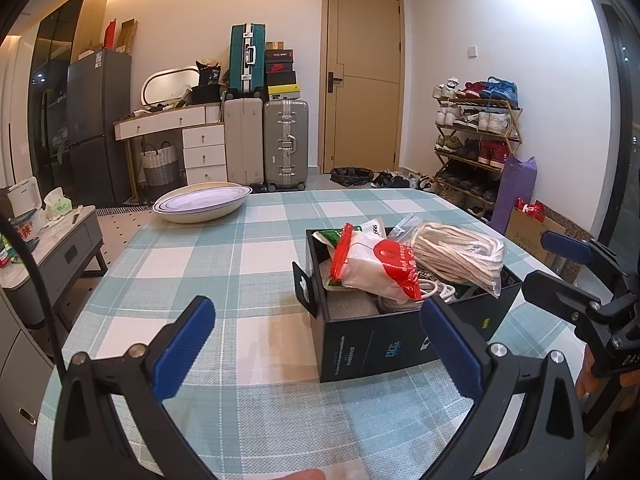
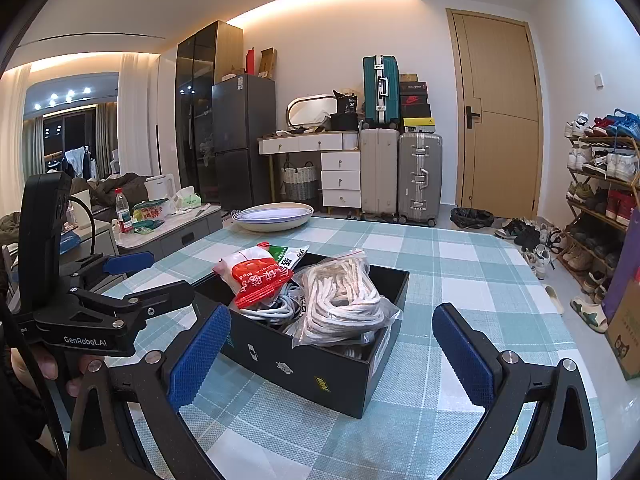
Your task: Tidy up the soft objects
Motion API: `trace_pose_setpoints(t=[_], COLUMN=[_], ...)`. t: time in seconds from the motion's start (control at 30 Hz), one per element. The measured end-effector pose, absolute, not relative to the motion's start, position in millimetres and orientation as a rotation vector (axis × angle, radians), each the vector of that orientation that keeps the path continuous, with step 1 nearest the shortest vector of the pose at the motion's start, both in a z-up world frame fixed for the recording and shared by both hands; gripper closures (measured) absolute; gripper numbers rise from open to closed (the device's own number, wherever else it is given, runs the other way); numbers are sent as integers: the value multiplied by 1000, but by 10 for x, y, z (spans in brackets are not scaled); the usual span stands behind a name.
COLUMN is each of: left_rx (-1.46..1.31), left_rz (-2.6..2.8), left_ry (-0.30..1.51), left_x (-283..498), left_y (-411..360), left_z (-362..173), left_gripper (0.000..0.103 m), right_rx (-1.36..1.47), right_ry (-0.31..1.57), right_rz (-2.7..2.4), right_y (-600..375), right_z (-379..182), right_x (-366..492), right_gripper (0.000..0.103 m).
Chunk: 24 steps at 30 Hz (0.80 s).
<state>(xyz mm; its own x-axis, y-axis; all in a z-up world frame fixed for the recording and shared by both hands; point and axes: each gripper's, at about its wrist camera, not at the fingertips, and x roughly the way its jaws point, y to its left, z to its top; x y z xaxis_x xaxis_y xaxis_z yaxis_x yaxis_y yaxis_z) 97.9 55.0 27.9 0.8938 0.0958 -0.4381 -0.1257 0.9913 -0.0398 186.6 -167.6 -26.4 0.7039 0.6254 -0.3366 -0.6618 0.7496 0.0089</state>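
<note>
While both grippers hang above the checked tablecloth (image 1: 192, 248), neither has hold of anything: the left gripper (image 1: 316, 344) stands with its blue-padded fingers spread wide over bare cloth near the table's front edge, its right pad just beside the front corner of the black cardboard box (image 1: 372, 344), and the right gripper (image 2: 332, 344) is spread equally wide, its fingers flanking the near end of that box without touching it. The box sits on the table toward its near right part, open-topped and filled past the rim. In it lie a clear bag of coiled off-white rope (image 2: 340, 300) on the right side, a red-and-white packet (image 2: 250, 276) propped at the left, a green-and-white packet (image 2: 290, 256) behind that, and white cables (image 2: 266, 306) underneath. A shallow oval dish (image 1: 202, 202) rests at the table's far left edge, well apart from the box.
</note>
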Motion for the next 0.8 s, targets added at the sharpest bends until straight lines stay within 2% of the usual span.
trace_pose_setpoints(t=[0.8], left_rx=[-78], left_rz=[125], left_ry=[451], left_x=[958], left_y=[553], left_z=[281], left_gripper=[0], right_rx=[-114], right_ry=[329], right_rz=[718], right_y=[-1676], right_z=[-265], right_x=[1860], right_gripper=[0])
